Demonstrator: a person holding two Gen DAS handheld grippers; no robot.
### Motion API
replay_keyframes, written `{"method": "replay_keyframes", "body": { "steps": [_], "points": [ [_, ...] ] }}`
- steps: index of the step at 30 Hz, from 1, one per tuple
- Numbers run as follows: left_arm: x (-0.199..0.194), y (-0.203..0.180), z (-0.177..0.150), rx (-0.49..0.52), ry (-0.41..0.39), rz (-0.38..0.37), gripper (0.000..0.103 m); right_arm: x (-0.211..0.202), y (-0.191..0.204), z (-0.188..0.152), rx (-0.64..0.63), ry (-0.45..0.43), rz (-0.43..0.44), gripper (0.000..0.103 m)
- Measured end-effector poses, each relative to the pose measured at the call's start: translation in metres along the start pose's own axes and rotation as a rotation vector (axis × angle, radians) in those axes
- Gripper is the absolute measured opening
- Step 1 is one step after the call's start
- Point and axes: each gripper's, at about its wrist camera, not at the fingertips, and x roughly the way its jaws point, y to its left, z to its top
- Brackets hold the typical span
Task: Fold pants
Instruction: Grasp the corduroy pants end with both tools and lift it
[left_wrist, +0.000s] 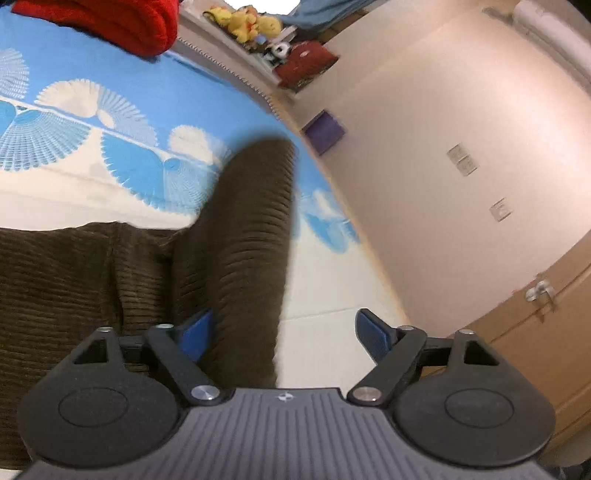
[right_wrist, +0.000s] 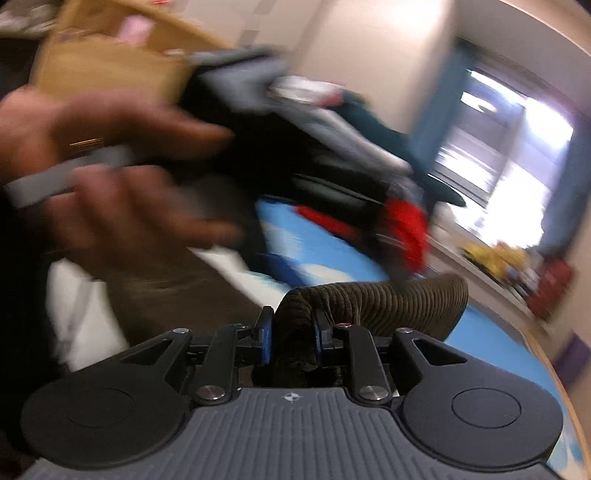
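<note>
Right wrist view, right tool (right_wrist: 290, 338) clenched on brown corduroy pants (right_wrist: 388, 299), left tool (left_wrist: 282, 334) released

Pale pink wall (left_wrist: 424, 155) with switch plates (left_wrist: 462, 159). Wooden door (left_wrist: 524, 332) with metal handle (left_wrist: 540, 288). Bright window (right_wrist: 517, 155) framed by blue curtains (right_wrist: 443, 110). Ledge (left_wrist: 236, 51) crowded with yellow plush toys (left_wrist: 255, 23).

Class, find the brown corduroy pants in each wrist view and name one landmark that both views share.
Left wrist: brown corduroy pants fill the lower left, one leg rising up the centre between the open left gripper fingers.
Right wrist: pants low centre, bunched in the shut right gripper.
Shared landmark: yellow plush toys.
</note>
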Motion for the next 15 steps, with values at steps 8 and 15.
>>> {"method": "replay_keyframes", "body": {
  "steps": [8,15],
  "points": [
    [0.05,0.049,-0.004,-0.099,0.161,0.376,0.059,0.023,0.028,-0.004,-0.073,0.038,0.142,0.02],
    [0.041,0.033,-0.001,-0.002,0.101,0.374,0.019,0.022,0.026,0.0,-0.061,0.073,0.154,0.023]
  ]
}}
